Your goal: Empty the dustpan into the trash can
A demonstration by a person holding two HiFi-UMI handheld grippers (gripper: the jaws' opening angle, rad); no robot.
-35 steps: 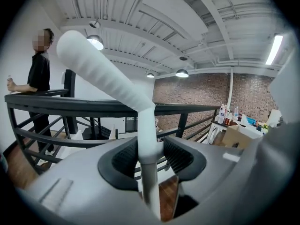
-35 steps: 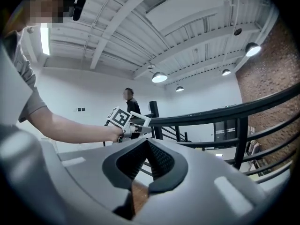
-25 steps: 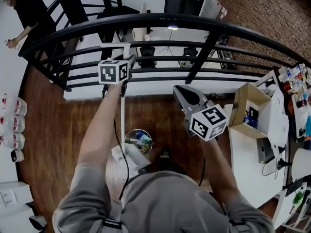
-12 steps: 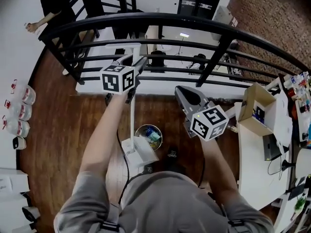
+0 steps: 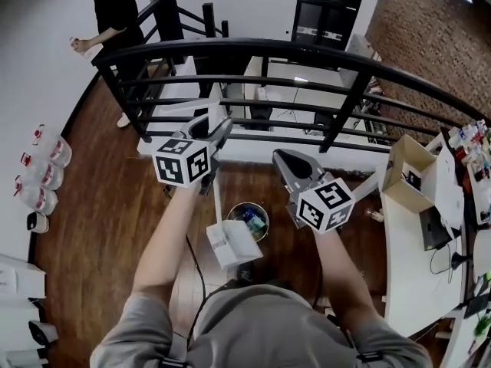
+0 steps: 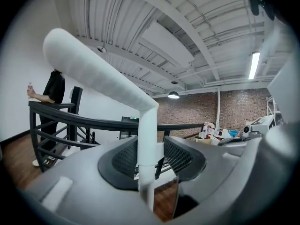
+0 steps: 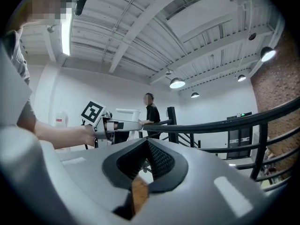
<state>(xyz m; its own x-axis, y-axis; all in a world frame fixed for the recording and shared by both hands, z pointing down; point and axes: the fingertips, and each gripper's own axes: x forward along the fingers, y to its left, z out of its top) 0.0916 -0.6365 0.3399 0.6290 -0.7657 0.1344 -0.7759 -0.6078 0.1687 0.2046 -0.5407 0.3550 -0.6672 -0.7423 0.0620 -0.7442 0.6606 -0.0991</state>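
Observation:
My left gripper [image 5: 210,131] is shut on the white pole handle [image 6: 148,159] of the dustpan, just under its bent grip. In the head view the pole runs down to the white dustpan [image 5: 232,243], which hangs above the wood floor at the near side of the small round trash can [image 5: 248,218]. Colourful rubbish lies in the can. My right gripper [image 5: 283,157] is held level to the right of the can, jaws together and empty. The right gripper view [image 7: 149,156] shows the left gripper [image 7: 110,124] and the handle off to the left.
A black curved railing [image 5: 253,48] runs across ahead of both grippers. A person in black [image 5: 115,14] stands at the far left. A white table [image 5: 414,228] with a cardboard box [image 5: 410,163] is at the right. Bottles [image 5: 42,167] stand along the left wall.
Both grippers have swung sideways and risen a little. The dustpan has come up with the left gripper and stays beside the trash can. The person at the railing now shows further right.

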